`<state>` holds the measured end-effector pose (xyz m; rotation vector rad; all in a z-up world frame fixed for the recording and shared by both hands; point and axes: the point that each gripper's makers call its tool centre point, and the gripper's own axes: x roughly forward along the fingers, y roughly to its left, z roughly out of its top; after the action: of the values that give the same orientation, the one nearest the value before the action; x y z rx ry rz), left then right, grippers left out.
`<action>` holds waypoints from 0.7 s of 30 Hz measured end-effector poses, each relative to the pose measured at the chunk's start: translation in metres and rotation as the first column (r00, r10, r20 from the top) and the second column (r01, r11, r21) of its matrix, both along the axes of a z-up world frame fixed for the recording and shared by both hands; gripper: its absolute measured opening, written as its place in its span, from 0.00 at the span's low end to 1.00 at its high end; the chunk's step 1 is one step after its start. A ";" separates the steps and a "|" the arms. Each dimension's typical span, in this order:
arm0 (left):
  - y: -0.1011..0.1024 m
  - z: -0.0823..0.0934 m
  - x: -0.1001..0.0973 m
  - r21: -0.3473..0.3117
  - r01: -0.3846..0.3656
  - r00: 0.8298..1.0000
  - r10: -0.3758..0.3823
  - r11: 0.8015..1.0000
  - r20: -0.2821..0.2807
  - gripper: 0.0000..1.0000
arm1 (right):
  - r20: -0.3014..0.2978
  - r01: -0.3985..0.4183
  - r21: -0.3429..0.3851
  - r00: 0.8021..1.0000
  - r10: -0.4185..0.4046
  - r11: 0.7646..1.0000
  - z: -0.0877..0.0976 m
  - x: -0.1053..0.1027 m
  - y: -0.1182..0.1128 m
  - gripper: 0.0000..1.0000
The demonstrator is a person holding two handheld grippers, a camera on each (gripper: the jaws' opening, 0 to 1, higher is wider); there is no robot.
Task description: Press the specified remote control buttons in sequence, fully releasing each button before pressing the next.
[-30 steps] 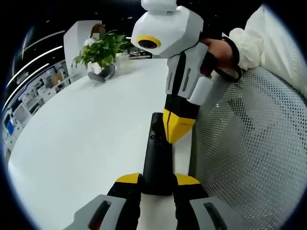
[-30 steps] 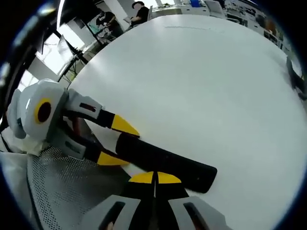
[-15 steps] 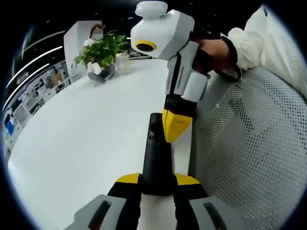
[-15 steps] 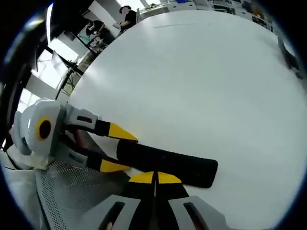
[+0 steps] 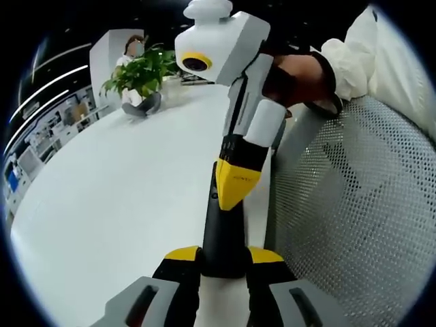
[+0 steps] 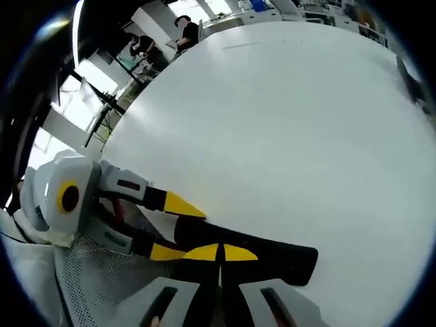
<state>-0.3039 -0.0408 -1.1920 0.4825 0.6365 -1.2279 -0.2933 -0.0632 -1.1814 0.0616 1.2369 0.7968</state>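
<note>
My left gripper (image 5: 223,262) fingers clamp the remote (image 5: 219,235) at its near end, over the surface (image 5: 122,191). Right gripper (image 5: 231,197) fingers together, tip on a button; pressing step, I reckon. Next: lift fully, then next btn.

One black remote control (image 5: 222,231) lies on the white worktop (image 5: 116,197), near the edge closest to the person. Two tongs are at work on it: the left tongs (image 5: 223,259) closed around its near end, the right tongs (image 5: 234,189) with yellow tips together over its upper face. One potted plant (image 5: 142,75) stands at the far edge of the worktop. One perforated white mesh surface (image 5: 347,204) sits beside that near edge. Two people (image 6: 185,30) stand beyond the far side.
</note>
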 end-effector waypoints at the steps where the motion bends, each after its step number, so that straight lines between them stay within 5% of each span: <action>1: 0.000 0.000 0.000 -0.001 0.000 1.000 0.000 1.000 0.000 0.25 | 0.001 -0.001 -0.001 1.000 0.001 1.000 0.000 0.000 0.000 0.00; 21: 0.000 0.000 0.000 0.001 0.007 1.000 -0.007 1.000 0.000 0.25 | 0.005 0.008 0.017 1.000 -0.008 1.000 0.000 0.002 0.001 0.00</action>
<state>-0.3044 -0.0407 -1.1917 0.4858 0.6357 -1.2343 -0.2915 -0.0627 -1.1814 0.0786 1.2247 0.7998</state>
